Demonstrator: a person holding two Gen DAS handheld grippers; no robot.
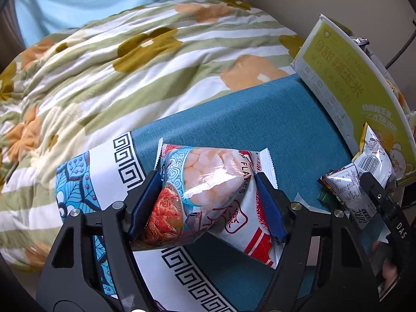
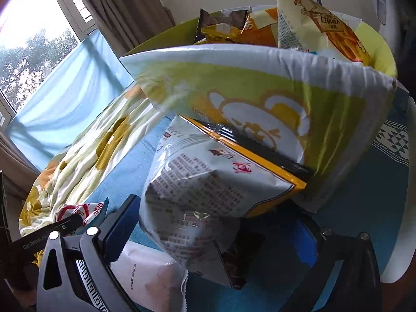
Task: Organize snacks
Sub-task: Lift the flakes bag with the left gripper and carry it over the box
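Left wrist view: left gripper (image 1: pixel 208 202) clamped on shrimp-flake bag (image 1: pixel 208 195) above teal tablecloth (image 1: pixel 260 119), beside floral quilt (image 1: pixel 117 65). Right gripper (image 2: pixel 208 239) gripping silver bag (image 2: pixel 197 195) against green box (image 2: pixel 260 98); curtained window (image 2: pixel 39 39) behind.

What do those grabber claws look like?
Both grippers are black plastic frames with triangle-shaped cut-outs and shiny silver bolts. Each finger wears a flat dark blue pad. White letters mark the sides: "DAS" and "GenRobot".
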